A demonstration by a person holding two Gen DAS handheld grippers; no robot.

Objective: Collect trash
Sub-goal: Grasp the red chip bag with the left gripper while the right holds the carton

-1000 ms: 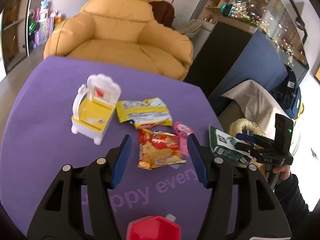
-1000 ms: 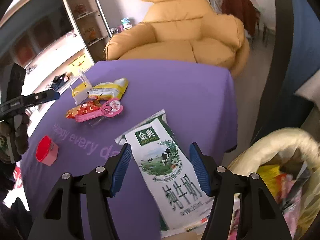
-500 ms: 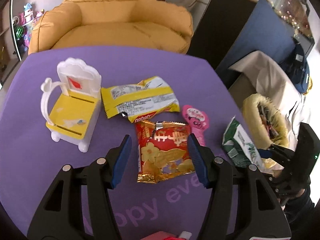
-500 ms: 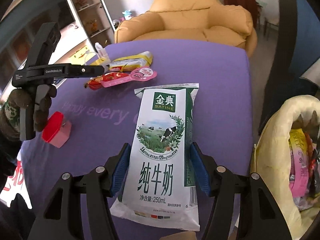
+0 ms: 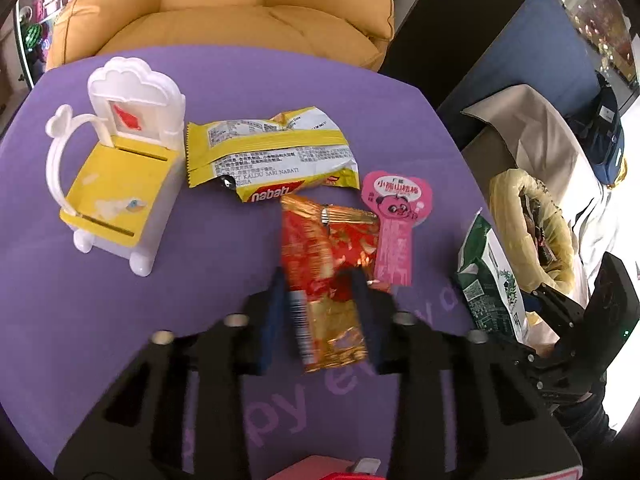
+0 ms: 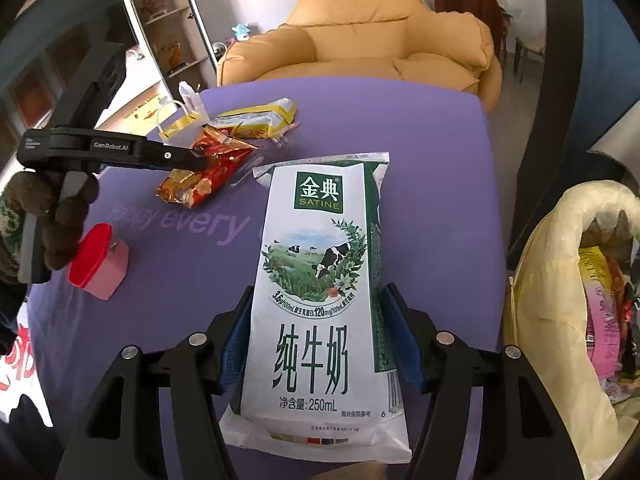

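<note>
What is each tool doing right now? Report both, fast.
Left tool: closed on the red wrapper, blurred by motion.
Right tool: closed on the milk pouch.

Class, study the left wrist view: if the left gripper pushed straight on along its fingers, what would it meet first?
The left gripper is already closed on the red snack wrapper. Straight ahead, the next thing is probably the yellow Nabati wrapper, which touches the red one's far end, though depth is uncertain in a fisheye view.

Crumpled red-gold snack wrapper [image 5: 326,276] lies beside upright milk pouch [image 6: 320,292].
</note>
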